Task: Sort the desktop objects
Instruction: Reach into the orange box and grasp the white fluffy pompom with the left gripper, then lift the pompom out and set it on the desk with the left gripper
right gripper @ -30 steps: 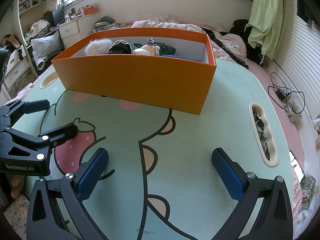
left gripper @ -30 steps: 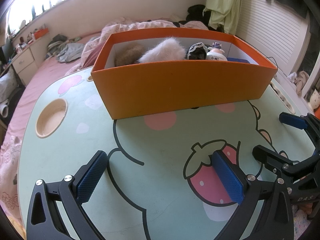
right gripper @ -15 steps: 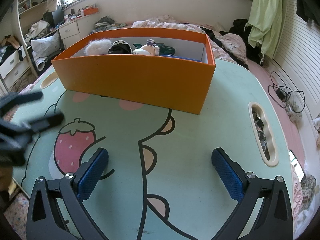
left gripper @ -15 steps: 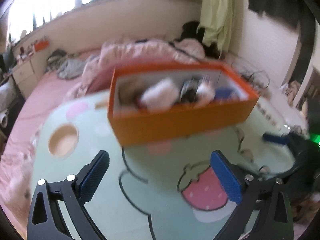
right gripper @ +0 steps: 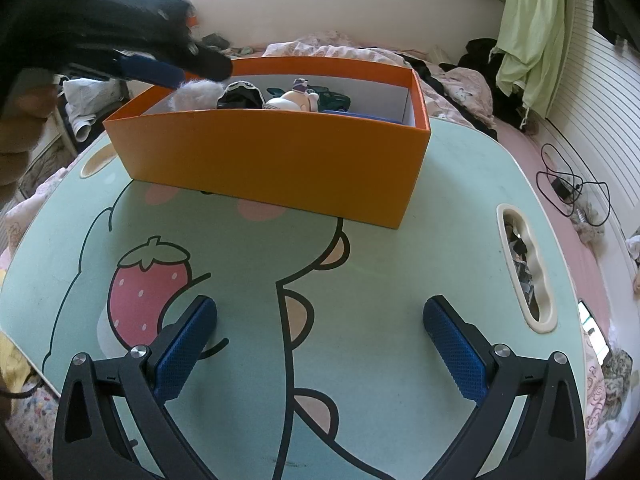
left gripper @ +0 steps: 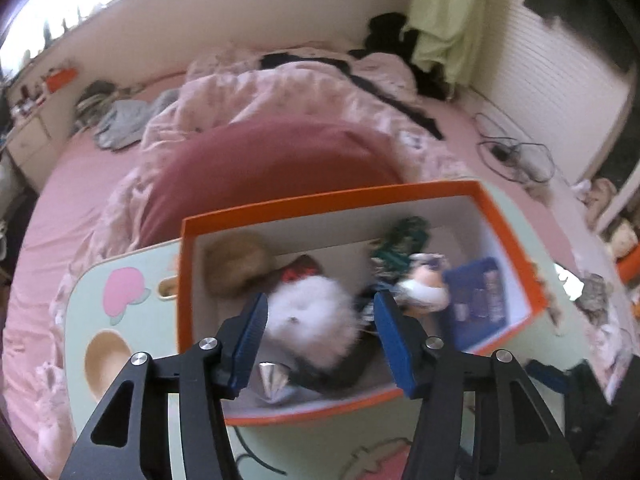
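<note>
An orange box (left gripper: pixel 320 200) (right gripper: pixel 272 152) stands at the far side of the green cartoon table (right gripper: pixel 400 260). Inside lie a white fluffy ball (left gripper: pixel 312 324) (right gripper: pixel 198 96), a brown fluffy ball (left gripper: pixel 236 264), a small pale figure (left gripper: pixel 424 288) (right gripper: pixel 292 100), a green item (left gripper: pixel 404 240) and a blue item (left gripper: pixel 476 296). My left gripper (left gripper: pixel 320 320) (right gripper: pixel 188 70) hovers over the box's left end. Its jaws are closing with the white ball between them, the pads not pressing it. My right gripper (right gripper: pixel 320 328) stands open above the table's near part, holding nothing.
The table sits on a pink bed with a rumpled quilt (left gripper: pixel 280 92). A round cup recess (left gripper: pixel 106 364) is at the table's left, a long slot (right gripper: pixel 524 268) at its right. Cables (right gripper: pixel 572 188) lie on the bed to the right.
My left gripper has risen and moved forward from the table's near edge to above the box, and its jaws have narrowed. The right gripper has stayed still.
</note>
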A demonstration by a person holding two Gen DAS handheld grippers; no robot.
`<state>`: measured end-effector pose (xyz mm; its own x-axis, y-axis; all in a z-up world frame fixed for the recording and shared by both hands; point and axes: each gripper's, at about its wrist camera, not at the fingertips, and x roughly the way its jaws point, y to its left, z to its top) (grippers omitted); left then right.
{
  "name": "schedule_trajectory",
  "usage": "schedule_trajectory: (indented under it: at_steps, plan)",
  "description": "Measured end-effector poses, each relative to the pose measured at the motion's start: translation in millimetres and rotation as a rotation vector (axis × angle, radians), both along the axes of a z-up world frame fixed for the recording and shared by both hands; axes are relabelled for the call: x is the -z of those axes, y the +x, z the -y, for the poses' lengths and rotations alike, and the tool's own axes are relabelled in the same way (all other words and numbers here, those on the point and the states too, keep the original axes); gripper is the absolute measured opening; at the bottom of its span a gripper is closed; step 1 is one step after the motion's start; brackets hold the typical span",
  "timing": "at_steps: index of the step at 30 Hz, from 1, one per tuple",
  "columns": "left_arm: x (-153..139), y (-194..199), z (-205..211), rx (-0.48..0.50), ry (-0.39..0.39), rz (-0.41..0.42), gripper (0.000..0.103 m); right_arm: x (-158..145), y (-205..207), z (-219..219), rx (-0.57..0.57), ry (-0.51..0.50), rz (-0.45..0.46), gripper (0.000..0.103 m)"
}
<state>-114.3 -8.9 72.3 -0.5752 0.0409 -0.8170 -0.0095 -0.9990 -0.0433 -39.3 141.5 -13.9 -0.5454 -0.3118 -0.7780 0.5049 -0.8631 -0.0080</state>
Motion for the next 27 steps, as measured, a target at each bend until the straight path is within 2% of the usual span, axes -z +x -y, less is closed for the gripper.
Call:
schedule_trajectory:
  at_steps: [2, 3, 6, 9, 11, 14, 16, 18, 23, 27]
  plan:
    - [8, -1, 4, 0.010, 0.024, 0.022, 0.055, 0, 0, 0, 0.000, -0.001, -0.001, 0.103]
    - [14, -1, 7, 0.016, 0.034, 0.036, 0.050, 1, 0, -4, 0.000, -0.001, -0.001, 0.103]
    - [23, -5, 7, 0.005, -0.052, 0.023, 0.039, 0, 2, -3, 0.000, -0.001, -0.001, 0.103]
    - [15, -5, 17, 0.000, 0.005, 0.001, 0.021, 1, 2, -3, 0.000, -0.002, 0.001, 0.103]
    - [-2, 7, 26, 0.017, 0.099, -0.062, 0.021, 2, 3, -2, 0.000, -0.003, 0.002, 0.103]
    - [-24, 28, 29, 0.024, 0.134, -0.150, 0.021, 4, 0, -1, -0.001, -0.003, 0.004, 0.103]
    - [-37, 52, 29, 0.055, 0.184, -0.197, 0.021, 3, -1, -1, -0.001, -0.003, 0.006, 0.103]
    - [-38, 73, 24, 0.097, 0.207, -0.211, 0.021, 2, 0, 1, -0.001, -0.002, 0.007, 0.103]
    - [-3, 115, 13, 0.125, 0.178, -0.194, 0.021, 2, 1, 2, -0.001, -0.002, 0.009, 0.103]
    - [28, 114, 5, 0.120, 0.162, -0.175, 0.023, 2, 3, 2, -0.001, -0.002, 0.009, 0.103]
